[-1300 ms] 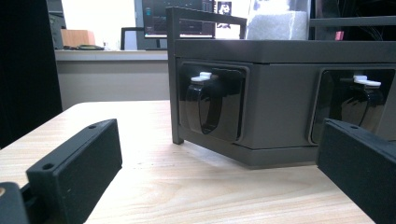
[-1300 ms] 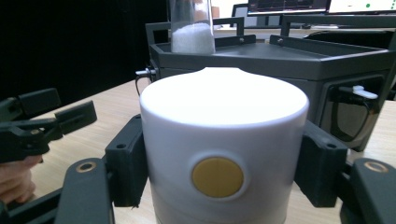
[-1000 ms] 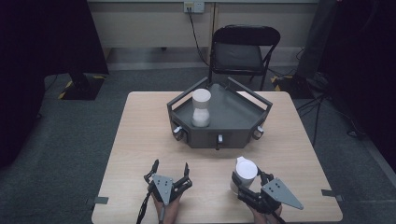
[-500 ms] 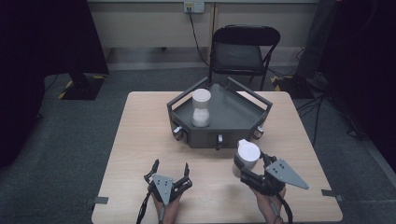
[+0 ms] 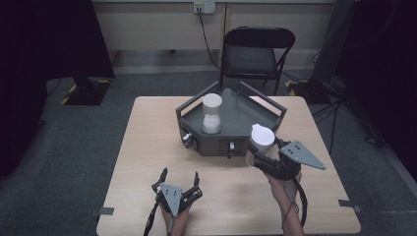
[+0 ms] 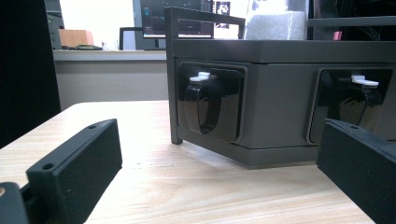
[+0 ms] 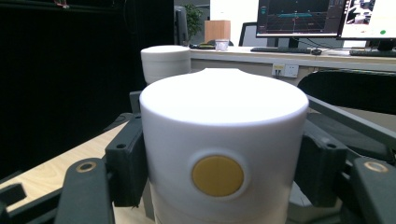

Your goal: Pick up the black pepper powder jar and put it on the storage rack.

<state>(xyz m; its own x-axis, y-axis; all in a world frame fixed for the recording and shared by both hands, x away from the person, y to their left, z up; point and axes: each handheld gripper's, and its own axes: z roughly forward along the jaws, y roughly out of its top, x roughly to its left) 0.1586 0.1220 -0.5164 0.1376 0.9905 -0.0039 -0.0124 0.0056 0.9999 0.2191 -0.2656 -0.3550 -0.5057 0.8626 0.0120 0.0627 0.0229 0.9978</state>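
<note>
Clearance over the dark grey tray's (image 5: 273, 109) front wall matters most: my right tongs (image 5: 256, 156) pinch the white cylindrical cup with a yellow dot (image 5: 261, 138) just above that rim, so I'd set it down beside the stacked white cylinders (image 5: 212, 114). Left tongs (image 5: 178, 180) rest spread on the wooden worktop (image 5: 142, 142).

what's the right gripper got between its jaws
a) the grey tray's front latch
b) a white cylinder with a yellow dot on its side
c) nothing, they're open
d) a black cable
b: the right gripper has its jaws pressed on either side of the white cylinder, yellow dot facing the camera.
</note>
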